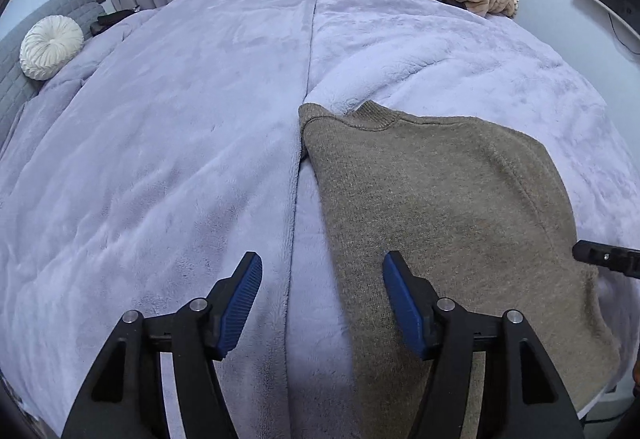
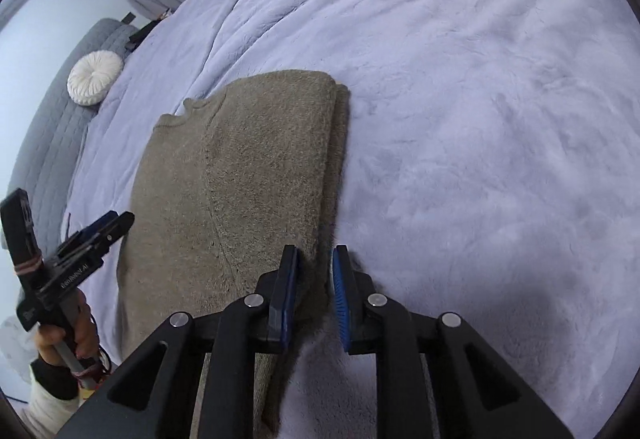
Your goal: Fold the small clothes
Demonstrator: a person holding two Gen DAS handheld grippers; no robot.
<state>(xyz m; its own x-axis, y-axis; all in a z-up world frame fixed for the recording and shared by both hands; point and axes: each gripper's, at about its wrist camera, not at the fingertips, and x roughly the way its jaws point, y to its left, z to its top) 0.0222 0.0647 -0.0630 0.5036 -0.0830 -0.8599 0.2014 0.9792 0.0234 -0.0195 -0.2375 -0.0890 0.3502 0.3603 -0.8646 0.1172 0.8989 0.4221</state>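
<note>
Left gripper [image 1: 322, 301]: it is held wide apart and empty, pointed steeply down over the bed [image 1: 160, 159]; one finger is seen above the blanket, the other above the sweater's left edge, and nothing is pressed between the pads.
Left hand [image 2: 64, 339]: it is wrapped round the gripper's handle at the sweater's near left corner.
Sweater [image 1: 440, 207]: a brown-grey knit, laid flat on the lilac blanket, neckline away from the person, its right side already folded inward into a doubled edge.
Handling: it is judged soft, limp and light, thick enough to hold a crease loosely; sagging is to be expected wherever it is not supported.
Where to take hold: the near hem corners are judged best, with all layers pinched together at the doubled side.
Right gripper [image 2: 316, 299]: it is narrowed to a small gap and tilted steeply down at the sweater's near right edge; fuzzy knit lies between the pads, but whether it is actually pinched cannot be told.
</note>
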